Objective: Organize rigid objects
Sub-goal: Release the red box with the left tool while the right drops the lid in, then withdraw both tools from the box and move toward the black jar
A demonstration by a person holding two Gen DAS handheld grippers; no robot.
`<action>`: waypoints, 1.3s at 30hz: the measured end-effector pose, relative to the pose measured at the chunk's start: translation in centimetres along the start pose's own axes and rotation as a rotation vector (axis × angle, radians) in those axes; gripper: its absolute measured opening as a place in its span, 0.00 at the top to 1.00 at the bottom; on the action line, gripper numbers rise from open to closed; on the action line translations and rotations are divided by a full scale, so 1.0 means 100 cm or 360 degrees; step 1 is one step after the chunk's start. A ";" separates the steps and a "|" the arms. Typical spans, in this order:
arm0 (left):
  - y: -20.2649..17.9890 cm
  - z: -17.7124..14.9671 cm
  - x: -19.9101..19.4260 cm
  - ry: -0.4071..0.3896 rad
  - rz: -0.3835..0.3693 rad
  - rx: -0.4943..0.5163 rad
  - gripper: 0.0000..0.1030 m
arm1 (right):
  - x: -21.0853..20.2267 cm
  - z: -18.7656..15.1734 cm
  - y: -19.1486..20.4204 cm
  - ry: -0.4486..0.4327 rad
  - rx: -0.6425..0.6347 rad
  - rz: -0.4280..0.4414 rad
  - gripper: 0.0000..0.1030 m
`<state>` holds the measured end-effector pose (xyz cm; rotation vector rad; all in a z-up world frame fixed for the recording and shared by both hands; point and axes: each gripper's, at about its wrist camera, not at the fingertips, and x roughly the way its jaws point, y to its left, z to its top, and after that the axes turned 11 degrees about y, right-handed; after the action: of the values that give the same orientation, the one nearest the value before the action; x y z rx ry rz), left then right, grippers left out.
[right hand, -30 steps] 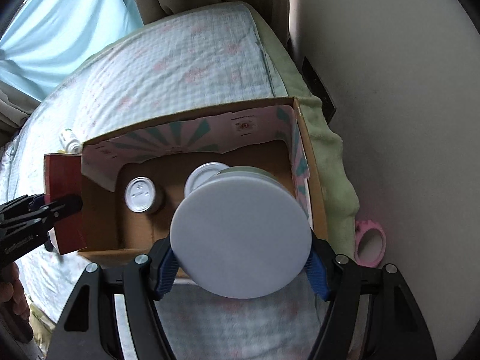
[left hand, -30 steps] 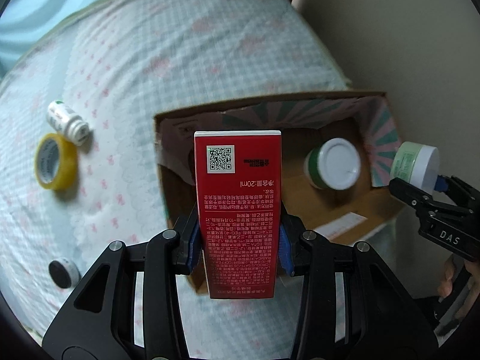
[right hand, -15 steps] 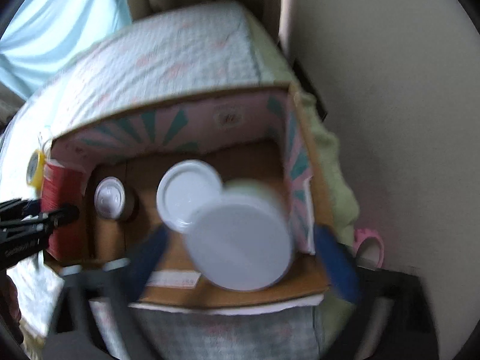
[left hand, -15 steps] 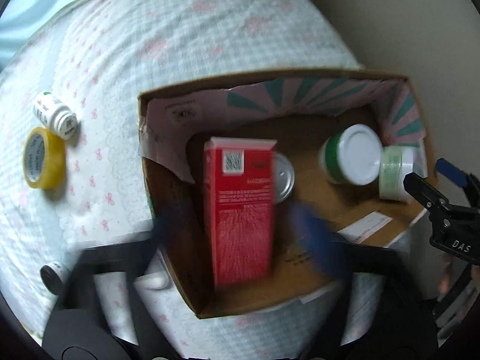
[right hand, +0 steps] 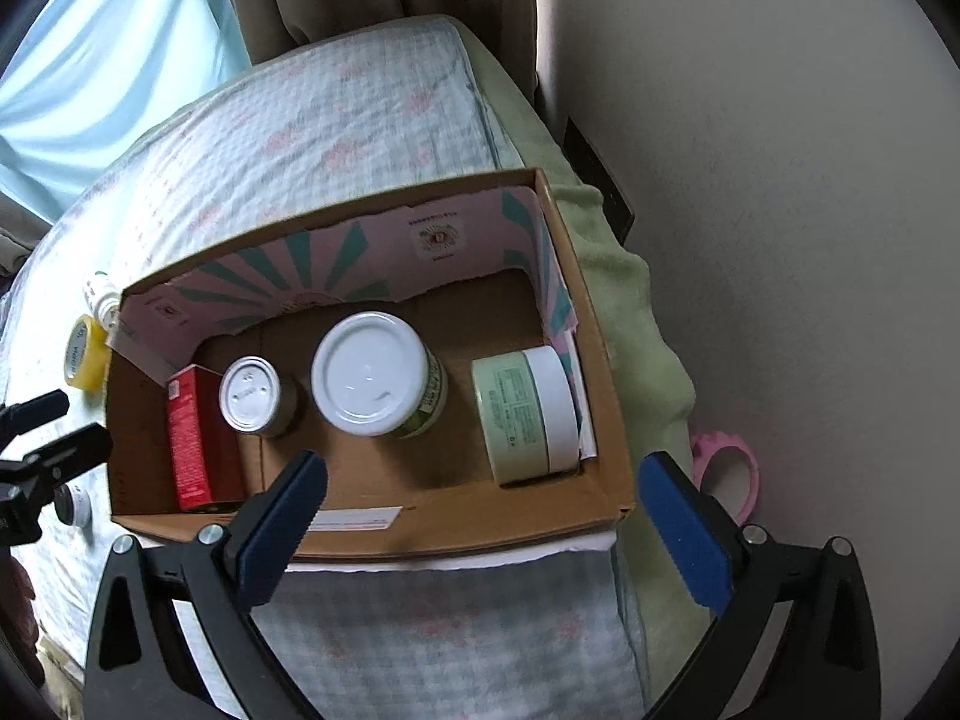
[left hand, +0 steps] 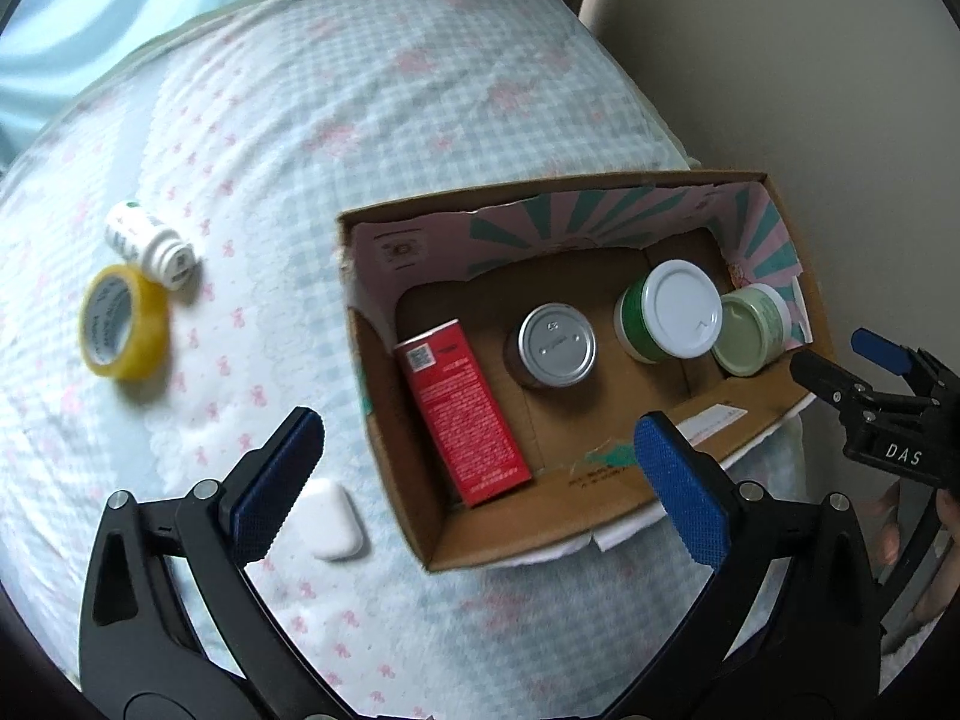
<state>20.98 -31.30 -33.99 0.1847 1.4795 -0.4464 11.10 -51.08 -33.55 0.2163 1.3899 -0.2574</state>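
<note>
An open cardboard box (left hand: 540, 516) (right hand: 510, 519) sits on the checked bedspread. Inside it, a red carton (left hand: 465, 414) (right hand: 192, 438) leans at the left end. Beside it stand a silver-lidded jar (left hand: 557, 343) (right hand: 249, 395) and a green jar with a white lid (left hand: 672, 307) (right hand: 371, 372). A pale green cream jar (left hand: 750, 330) (right hand: 519, 414) lies on its side at the right end. My left gripper (left hand: 474, 438) hangs open above the box's left part, holding nothing. My right gripper (right hand: 483, 468) is open and empty over the box's near edge.
On the bedspread left of the box lie a white pill bottle (left hand: 150, 243), a yellow tape roll (left hand: 120, 324), a white oval case (left hand: 330, 519) and a small round pot (right hand: 75, 504). A pink tape roll (right hand: 726, 474) lies by the wall, right of the bed.
Both grippers went from shut to open. The red carton left the left jaws and dropped into the box's left end. The pale green jar left the right jaws and lies at the right end.
</note>
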 end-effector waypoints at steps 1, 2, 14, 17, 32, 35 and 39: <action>0.001 -0.004 -0.003 -0.0008 0.0002 -0.0004 0.00 | -0.002 0.000 0.002 -0.0007 -0.0003 -0.0004 0.00; 0.002 -0.007 -0.008 -0.0017 0.0004 -0.0007 0.00 | -0.005 0.000 0.004 -0.0013 -0.0005 -0.0007 0.00; 0.039 -0.070 -0.083 -0.0177 0.0084 -0.0095 0.00 | -0.072 -0.027 0.040 -0.0187 -0.0127 -0.0101 0.00; 0.058 -0.090 -0.103 -0.0221 0.0106 -0.0160 0.00 | -0.087 -0.034 0.053 -0.0227 -0.0160 -0.0097 0.00; 0.150 -0.181 -0.173 -0.0372 0.0221 -0.0413 0.00 | -0.137 -0.056 0.152 -0.0352 -0.0339 0.0041 0.00; 0.169 -0.197 -0.180 -0.0403 0.0230 -0.0495 0.00 | -0.139 -0.058 0.178 -0.0345 -0.0408 0.0107 0.00; 0.189 -0.218 -0.182 -0.0433 0.0247 -0.0645 0.00 | -0.139 -0.059 0.213 -0.0343 -0.0580 0.0156 0.00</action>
<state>8.00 -2.62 -21.01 -0.0812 1.2470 -0.0375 9.86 -28.34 -20.83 -0.0449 1.1845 0.0554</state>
